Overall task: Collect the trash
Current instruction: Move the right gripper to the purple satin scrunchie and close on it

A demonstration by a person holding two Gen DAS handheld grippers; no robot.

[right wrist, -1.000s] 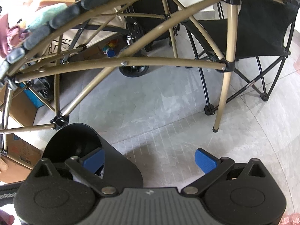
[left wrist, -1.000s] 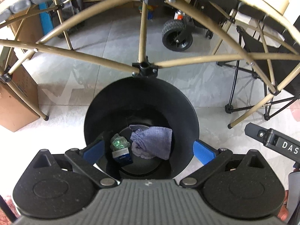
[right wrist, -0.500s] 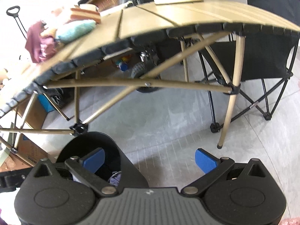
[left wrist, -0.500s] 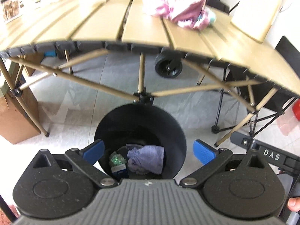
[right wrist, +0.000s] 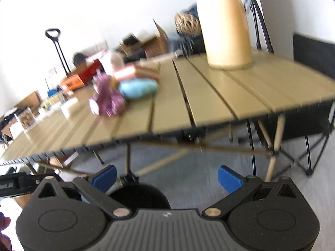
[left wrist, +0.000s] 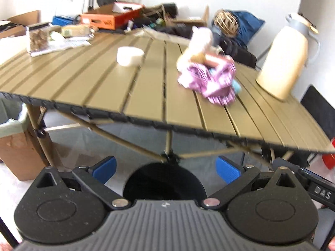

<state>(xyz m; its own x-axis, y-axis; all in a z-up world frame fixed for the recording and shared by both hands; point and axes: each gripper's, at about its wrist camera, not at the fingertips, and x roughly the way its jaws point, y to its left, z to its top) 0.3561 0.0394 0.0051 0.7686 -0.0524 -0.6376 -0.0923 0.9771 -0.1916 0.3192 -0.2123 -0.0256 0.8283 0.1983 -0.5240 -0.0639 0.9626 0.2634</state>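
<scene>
Grippers, left (left wrist: 165, 168) and right (right wrist: 166, 176), we see spread wide and empty above the black bin (left wrist: 164, 181) under the slatted table (left wrist: 129, 83); purple wrapper (left wrist: 209, 83), seemingly trash, lies blurred on top.

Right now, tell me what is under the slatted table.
Under the slatted table stand its crossed tan legs and, at the near edge, a black bin. The bin's inside is dark and half hidden behind the left gripper, so its contents cannot be seen.

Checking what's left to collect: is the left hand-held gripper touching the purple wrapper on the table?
Apart. In the left wrist view the left hand-held gripper is open and empty below the table edge; the purple wrapper lies farther off on top.
</scene>
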